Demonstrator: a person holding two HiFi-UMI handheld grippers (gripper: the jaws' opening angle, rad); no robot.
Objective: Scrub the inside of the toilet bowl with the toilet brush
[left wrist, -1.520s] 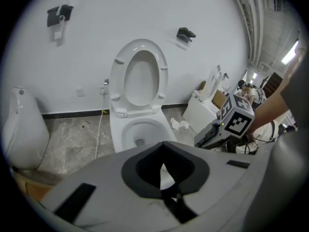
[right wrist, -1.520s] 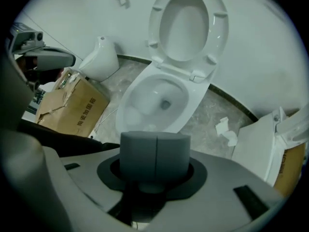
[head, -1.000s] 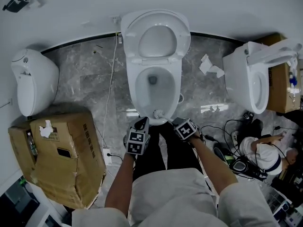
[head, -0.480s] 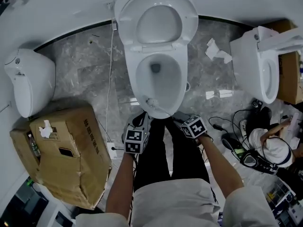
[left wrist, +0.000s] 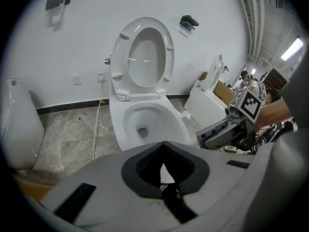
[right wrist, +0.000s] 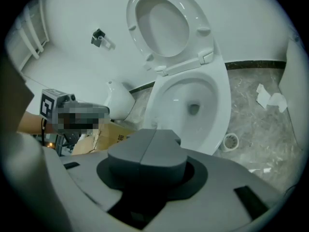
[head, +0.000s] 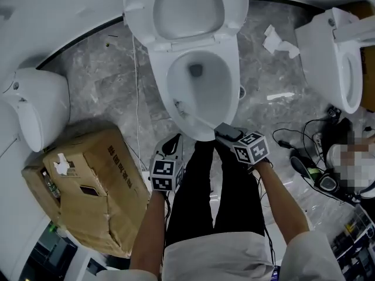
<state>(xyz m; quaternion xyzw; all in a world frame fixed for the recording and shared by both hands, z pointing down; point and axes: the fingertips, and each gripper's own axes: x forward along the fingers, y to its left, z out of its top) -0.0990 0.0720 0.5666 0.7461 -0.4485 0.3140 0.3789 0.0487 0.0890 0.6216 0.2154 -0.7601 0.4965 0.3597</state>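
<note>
Left claw [head: 174, 144] points steeply down, closed; right claw [head: 226, 131], likewise angled, clamps the toilet brush [head: 181, 107].

The left tongs [left wrist: 163, 146] are seen with their tips brought together and nothing gripped. Just beyond them a toilet bowl [left wrist: 145, 122] is shown open, its seat and lid [left wrist: 143, 57] raised against the white wall. Right of them the right tongs [left wrist: 205, 138], topped by a marker cube [left wrist: 250, 104], are held beside the bowl. Far left, a white fixture [left wrist: 19, 129] is set on the marble floor [left wrist: 67, 139].
</note>
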